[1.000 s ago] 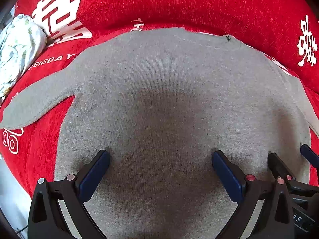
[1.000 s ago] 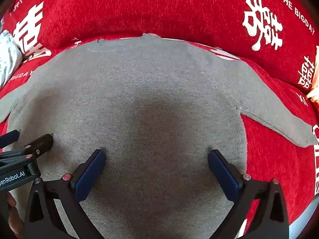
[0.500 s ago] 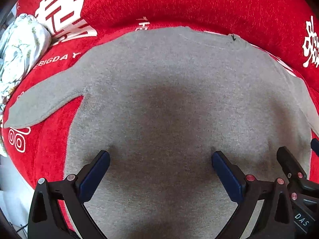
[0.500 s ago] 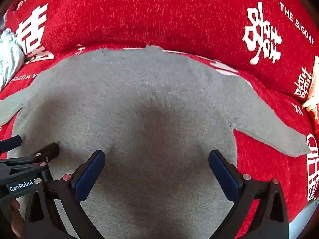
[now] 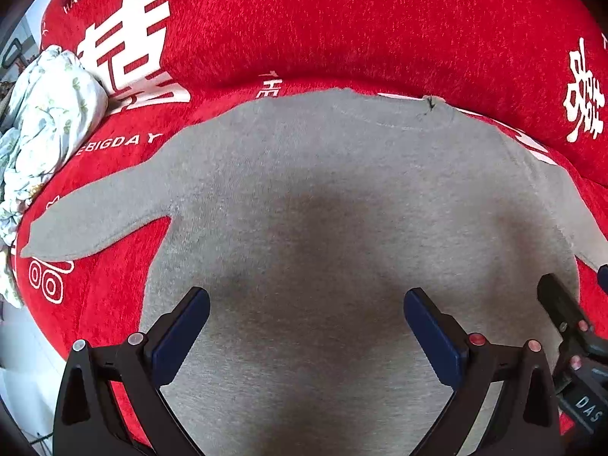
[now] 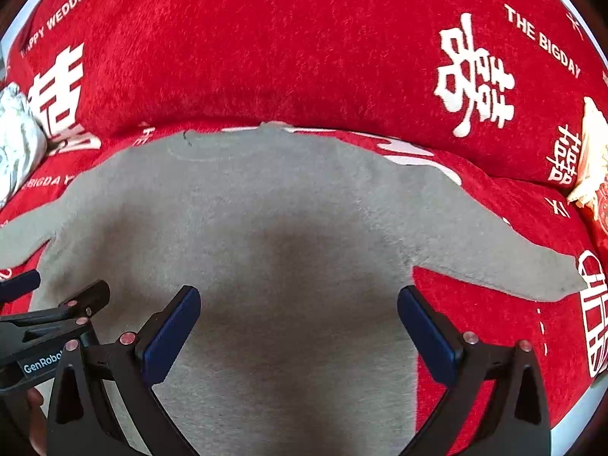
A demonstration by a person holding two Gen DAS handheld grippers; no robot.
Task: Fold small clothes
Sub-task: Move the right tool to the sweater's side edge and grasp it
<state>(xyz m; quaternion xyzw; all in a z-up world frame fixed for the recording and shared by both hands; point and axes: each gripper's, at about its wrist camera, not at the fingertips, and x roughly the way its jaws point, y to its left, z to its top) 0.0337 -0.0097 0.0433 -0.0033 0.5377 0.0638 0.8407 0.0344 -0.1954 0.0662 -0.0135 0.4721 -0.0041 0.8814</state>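
One grey sweater (image 5: 323,228) lies flat and face down on the red cover (image 5: 342,26), neckline (image 5: 399,114) toward the cover's raised back, both sleeves spread outward. Left sleeve (image 5: 98,220) ends near a floral bundle (image 5: 45,121) at the sweater's left; right sleeve (image 6: 494,254) reaches toward a cream item (image 6: 589,159) at its right. Left gripper (image 5: 306,323) hangs above the sweater's lower body, jaws spread wide, grasping nothing. Right gripper (image 6: 298,319) hangs beside it over the lower right body, likewise released. White characters and lettering mark the cover around the sweater.
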